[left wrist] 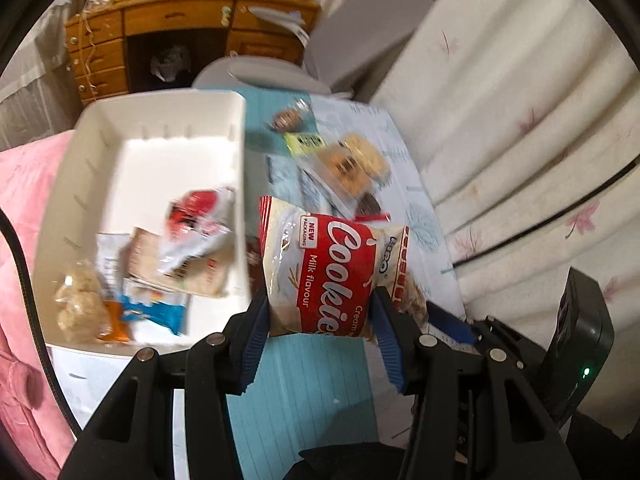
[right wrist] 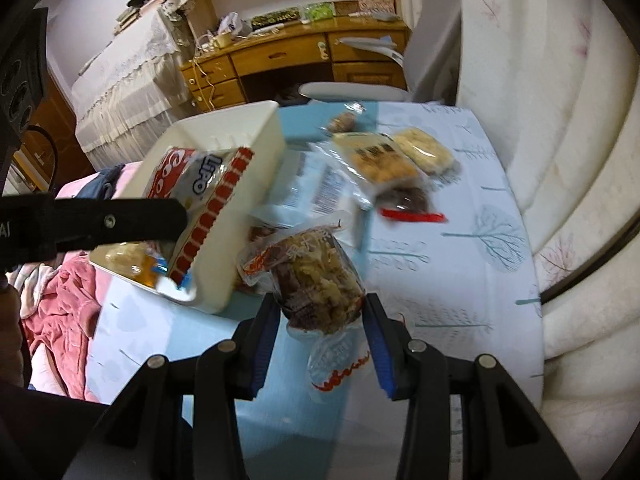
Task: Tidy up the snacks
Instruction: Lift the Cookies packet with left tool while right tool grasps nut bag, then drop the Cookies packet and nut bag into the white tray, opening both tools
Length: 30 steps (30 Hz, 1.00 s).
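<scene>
My left gripper (left wrist: 320, 296) is shut on a red and white Lipo cookies pack (left wrist: 332, 264), held just right of the white bin (left wrist: 160, 104). Several snack packets lie in the bin's near end. In the right wrist view the same cookie pack (right wrist: 200, 188) hangs over the bin (right wrist: 248, 128), with one left finger (right wrist: 120, 220) across it. My right gripper (right wrist: 320, 304) is shut on a clear packet of brown and yellow snacks (right wrist: 316, 280), lifted above the blue and white tablecloth (right wrist: 440, 280). More loose packets (right wrist: 380, 160) lie further back on the table.
A white quilted cushion (left wrist: 520, 120) runs along the table's right side, with a black cable (left wrist: 560, 208) over it. A pink blanket (left wrist: 24, 240) lies left of the bin. A wooden desk (right wrist: 280, 64) and a grey chair (left wrist: 360, 40) stand behind the table.
</scene>
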Each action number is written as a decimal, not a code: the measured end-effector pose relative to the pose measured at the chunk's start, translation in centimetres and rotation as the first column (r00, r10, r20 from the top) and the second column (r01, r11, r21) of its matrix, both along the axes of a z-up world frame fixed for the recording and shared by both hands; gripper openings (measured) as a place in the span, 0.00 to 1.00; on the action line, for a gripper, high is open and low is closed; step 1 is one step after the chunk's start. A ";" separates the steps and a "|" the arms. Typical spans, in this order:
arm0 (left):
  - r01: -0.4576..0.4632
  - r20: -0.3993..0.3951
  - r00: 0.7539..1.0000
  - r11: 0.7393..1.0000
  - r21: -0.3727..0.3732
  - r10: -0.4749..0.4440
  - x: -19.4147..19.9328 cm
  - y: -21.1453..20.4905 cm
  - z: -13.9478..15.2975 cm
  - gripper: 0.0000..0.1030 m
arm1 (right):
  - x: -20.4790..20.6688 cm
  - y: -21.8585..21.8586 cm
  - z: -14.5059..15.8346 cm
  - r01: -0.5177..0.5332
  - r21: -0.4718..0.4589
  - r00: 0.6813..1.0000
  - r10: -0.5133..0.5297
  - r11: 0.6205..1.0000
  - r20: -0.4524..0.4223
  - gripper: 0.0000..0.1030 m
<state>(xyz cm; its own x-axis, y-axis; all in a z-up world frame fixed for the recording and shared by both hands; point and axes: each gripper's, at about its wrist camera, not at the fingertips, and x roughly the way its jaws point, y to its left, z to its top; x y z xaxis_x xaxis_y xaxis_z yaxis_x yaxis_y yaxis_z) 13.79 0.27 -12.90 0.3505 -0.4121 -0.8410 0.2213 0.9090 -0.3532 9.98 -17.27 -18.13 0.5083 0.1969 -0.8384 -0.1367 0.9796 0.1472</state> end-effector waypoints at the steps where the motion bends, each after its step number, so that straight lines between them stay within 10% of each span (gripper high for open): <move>1: -0.015 0.014 1.000 1.000 -0.002 0.015 -0.1 1.0 0.2 0.47 | -0.1 0.7 0.3 -0.006 0.002 1.000 0.006 1.000 0.006 0.42; 30: -0.200 0.044 0.979 0.979 0.051 0.198 0.2 17.8 -2.8 0.56 | 1.5 16.1 0.9 -0.070 0.084 0.992 0.060 0.994 0.115 0.43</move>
<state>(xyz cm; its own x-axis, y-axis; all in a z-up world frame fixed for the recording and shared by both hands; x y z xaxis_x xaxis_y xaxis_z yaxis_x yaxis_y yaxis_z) 13.96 18.10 -15.68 0.4533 -0.2849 -0.8446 0.0469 0.9539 -0.2966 11.50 -1.13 -17.18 0.5816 0.3029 -0.7550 -0.2203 0.9520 0.2123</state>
